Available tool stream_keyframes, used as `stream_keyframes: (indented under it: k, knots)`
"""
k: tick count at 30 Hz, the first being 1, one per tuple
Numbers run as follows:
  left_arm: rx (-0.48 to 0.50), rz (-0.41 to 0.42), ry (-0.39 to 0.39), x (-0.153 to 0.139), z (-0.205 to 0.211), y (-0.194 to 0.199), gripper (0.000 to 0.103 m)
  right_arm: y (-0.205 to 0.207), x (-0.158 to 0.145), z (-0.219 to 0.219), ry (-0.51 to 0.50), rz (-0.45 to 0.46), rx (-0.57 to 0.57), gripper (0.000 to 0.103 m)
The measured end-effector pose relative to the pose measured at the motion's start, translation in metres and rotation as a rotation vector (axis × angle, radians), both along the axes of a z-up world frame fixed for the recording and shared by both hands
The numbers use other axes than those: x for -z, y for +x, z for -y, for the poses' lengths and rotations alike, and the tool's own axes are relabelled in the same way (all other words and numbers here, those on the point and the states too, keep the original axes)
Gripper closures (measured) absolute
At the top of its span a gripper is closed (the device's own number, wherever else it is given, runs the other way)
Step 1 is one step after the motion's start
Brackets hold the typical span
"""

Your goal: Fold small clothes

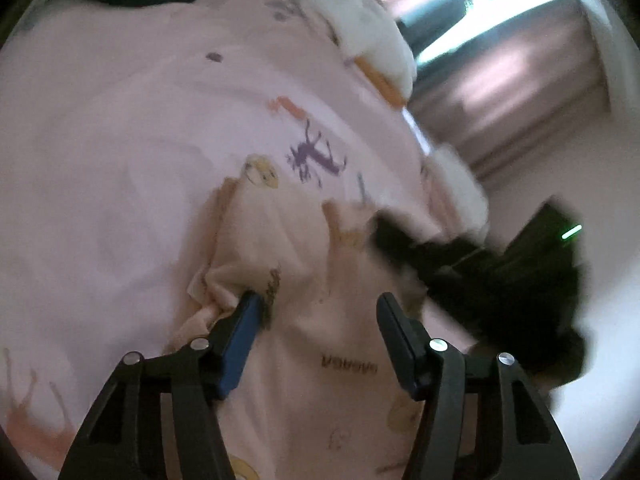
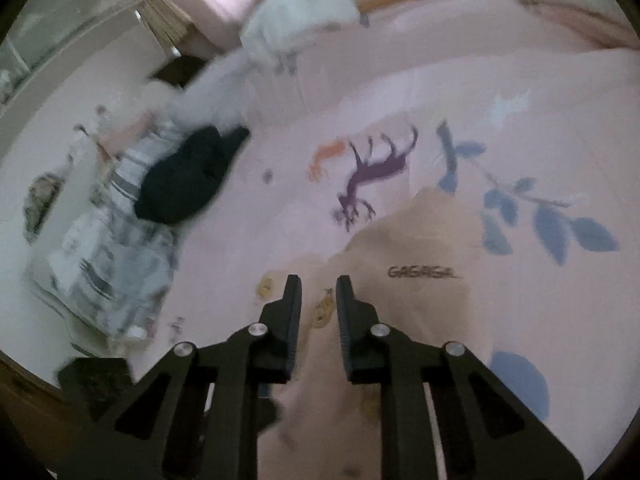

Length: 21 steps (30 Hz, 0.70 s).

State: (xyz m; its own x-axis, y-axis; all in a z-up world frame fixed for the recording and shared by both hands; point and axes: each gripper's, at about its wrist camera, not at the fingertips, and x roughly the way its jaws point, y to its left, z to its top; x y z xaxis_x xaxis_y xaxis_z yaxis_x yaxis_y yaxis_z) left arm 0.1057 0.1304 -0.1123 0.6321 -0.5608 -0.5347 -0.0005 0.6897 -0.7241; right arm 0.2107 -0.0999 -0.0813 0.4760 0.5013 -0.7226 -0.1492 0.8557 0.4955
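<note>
**Operator:** Starting at the near edge: report both tools.

**Inspector:** Left gripper [image 1: 316,300]: fingers [image 1: 240,344] set moderately apart, straddling the beige garment [image 1: 304,264]. The left finger's tip touches a bunched fold at the garment's edge; the right finger stands over the cloth near its other edge. No pinch is visible. Right gripper [image 2: 318,284]: fingers [image 2: 292,320] nearly together, a narrow gap remaining. Beige cloth shows through that gap, but whether any of it is pinched cannot be told.

**Operator:** Location of the garment?

**Inspector:** It lies on the bed, on the pink bedsheet [image 2: 500,128], directly below and ahead of both tools. In the right wrist view it is the beige garment [image 2: 420,248], with brown lettering [image 2: 422,272] facing up. Small yellow-brown prints sit near the right gripper's fingertips.

**Operator:** Continue outward.

**Inspector:** Beyond the garment, the sheet carries a purple deer print [image 2: 372,176], a small orange animal print [image 2: 326,156] beside it, and blue leaf prints [image 2: 552,224] to the right. Left of the deer lies a dark garment [image 2: 184,180], partly on a striped grey-and-white pile [image 2: 104,264] at the bed's edge. In the left wrist view, a dark blurred shape [image 1: 492,280] sits just right of the garment; its identity cannot be told. Farthest back, white bedding [image 2: 304,4] is heaped at the bed's far end.
</note>
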Motion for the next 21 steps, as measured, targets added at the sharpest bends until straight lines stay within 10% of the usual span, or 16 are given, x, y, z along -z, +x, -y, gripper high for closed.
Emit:
stream_keyframes:
  k: [7,12,21]
  knots:
    - [-0.032,-0.039,0.004,0.021,-0.019,-0.007,0.092,-0.019,0.023,0.034,0.022,-0.017,0.065,0.103]
    - [0.019,-0.107,-0.054,0.022,-0.029,-0.016,0.094,-0.043,0.016,0.057,0.009,-0.015,0.090,0.103]
    - [0.088,-0.040,0.204,-0.023,-0.002,-0.053,0.083,-0.108,-0.040,0.018,-0.104,0.113,-0.024,0.093]
